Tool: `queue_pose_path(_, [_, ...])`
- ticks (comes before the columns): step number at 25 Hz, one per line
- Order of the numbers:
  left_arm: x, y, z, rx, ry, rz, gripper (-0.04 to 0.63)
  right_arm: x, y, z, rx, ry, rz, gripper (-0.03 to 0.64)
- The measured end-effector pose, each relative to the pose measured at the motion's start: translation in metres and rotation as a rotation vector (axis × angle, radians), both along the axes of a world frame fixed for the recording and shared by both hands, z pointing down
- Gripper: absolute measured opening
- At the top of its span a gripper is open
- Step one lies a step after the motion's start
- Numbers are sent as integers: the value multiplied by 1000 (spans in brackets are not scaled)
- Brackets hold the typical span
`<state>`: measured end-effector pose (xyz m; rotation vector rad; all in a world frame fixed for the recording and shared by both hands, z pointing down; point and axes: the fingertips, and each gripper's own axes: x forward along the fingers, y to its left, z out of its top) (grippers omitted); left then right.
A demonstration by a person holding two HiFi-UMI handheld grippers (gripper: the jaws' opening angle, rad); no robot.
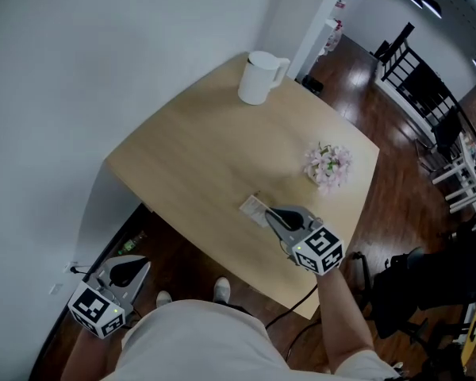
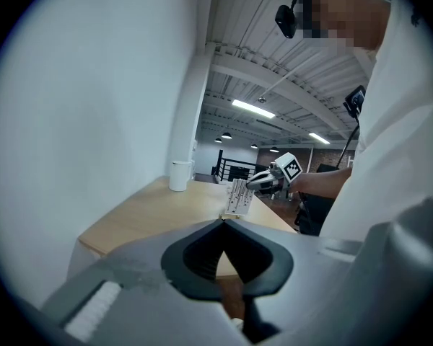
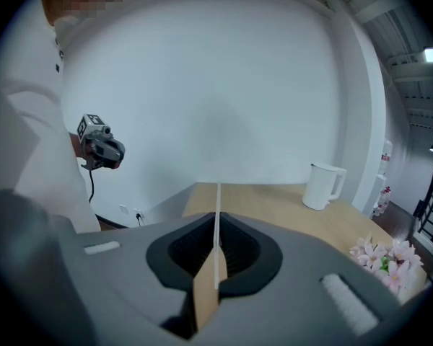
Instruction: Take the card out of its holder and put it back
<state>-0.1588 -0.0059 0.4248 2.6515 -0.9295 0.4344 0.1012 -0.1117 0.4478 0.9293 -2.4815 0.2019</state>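
Note:
The white printed card [image 1: 254, 209] stands over the front part of the wooden table [image 1: 190, 157], with my right gripper [image 1: 276, 215] shut on its near edge. In the right gripper view the card [image 3: 217, 200] shows edge-on, pinched between the closed jaws of that gripper [image 3: 217, 216]. From the left gripper view the card [image 2: 238, 197] is tilted, with a small tan piece [image 2: 227, 216], perhaps its holder, at its lower edge. My left gripper [image 1: 133, 270] hangs off the table at the lower left, jaws together and holding nothing.
A white jug [image 1: 260, 76] stands at the table's far corner and a pink flower bunch [image 1: 328, 165] near its right edge. A white wall runs along the left. Dark wooden floor, black chairs [image 1: 416, 66] and cables lie to the right.

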Motion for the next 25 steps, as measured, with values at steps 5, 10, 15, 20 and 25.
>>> queue_pose_path(5, [-38, 14, 2, 8, 17, -2, 5, -60, 45, -15, -4, -14, -51, 21])
queue_pose_path(10, [-72, 31, 4, 12, 28, 11, 5, -119, 91, -31, -11, -32, -91, 21])
queue_pose_path(15, [-98, 50, 8, 0, 19, 44, 5, -169, 135, -41, -23, -49, -120, 21])
queue_pose_path(20, [-118, 60, 16, -7, -7, 82, 5, -203, 170, -44, -34, -37, -145, 21])
queue_pose_path(25, [-123, 62, 19, -18, 7, 110, 5, -208, 184, -42, -43, -30, -118, 21])
